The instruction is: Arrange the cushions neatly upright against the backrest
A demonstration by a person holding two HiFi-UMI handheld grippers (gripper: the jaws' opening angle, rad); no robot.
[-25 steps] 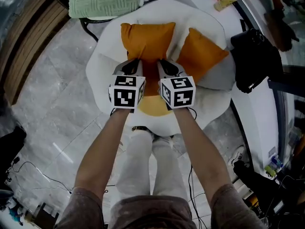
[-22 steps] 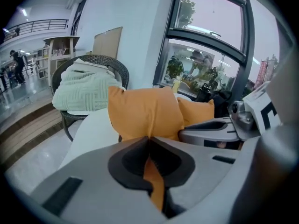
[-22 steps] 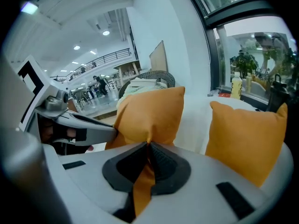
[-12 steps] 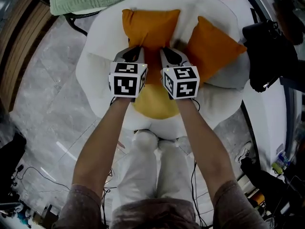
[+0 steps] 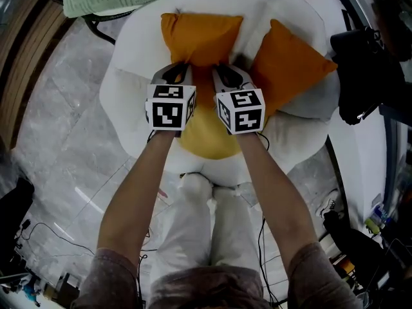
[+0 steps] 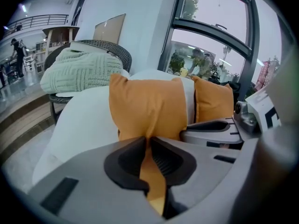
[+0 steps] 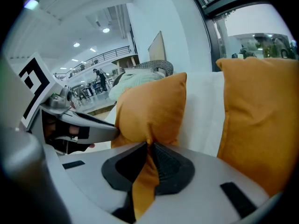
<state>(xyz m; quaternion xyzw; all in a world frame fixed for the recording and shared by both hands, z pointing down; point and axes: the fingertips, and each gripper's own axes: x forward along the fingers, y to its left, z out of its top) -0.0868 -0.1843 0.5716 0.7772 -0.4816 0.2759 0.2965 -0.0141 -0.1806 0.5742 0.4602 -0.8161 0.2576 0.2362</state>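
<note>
Now that both grippers have brought its lower edge down toward the seat, the orange cushion [image 5: 201, 38] stands close to upright, its back against the white backrest [image 5: 257, 5], left of centre. The left gripper [image 5: 178, 71] has a fold of the bottom hem between its jaws. Those jaws have just been opening a little, though in the left gripper view the tips still look pinched on the cloth. The right gripper [image 5: 226, 71] grips the same hem just beside it, its jaws a touch looser too but still pressed on the fabric. I read this as the start of letting go: the cushion looks placed, and whether it stays up will show once both grips come off.

The second orange cushion [image 5: 290, 60] leans against the backrest to the right, turned on a corner like a diamond rather than square, so it probably needs straightening next. A yellow cushion [image 5: 206, 134] lies flat on the seat under the grippers and is not yet stood up.

No box or bin is here. The armchair [image 5: 119, 102] is what holds things, with all three cushions in it. Behind it a wicker chair [image 6: 114, 52] carries a folded green knitted throw [image 6: 79, 71]
</note>
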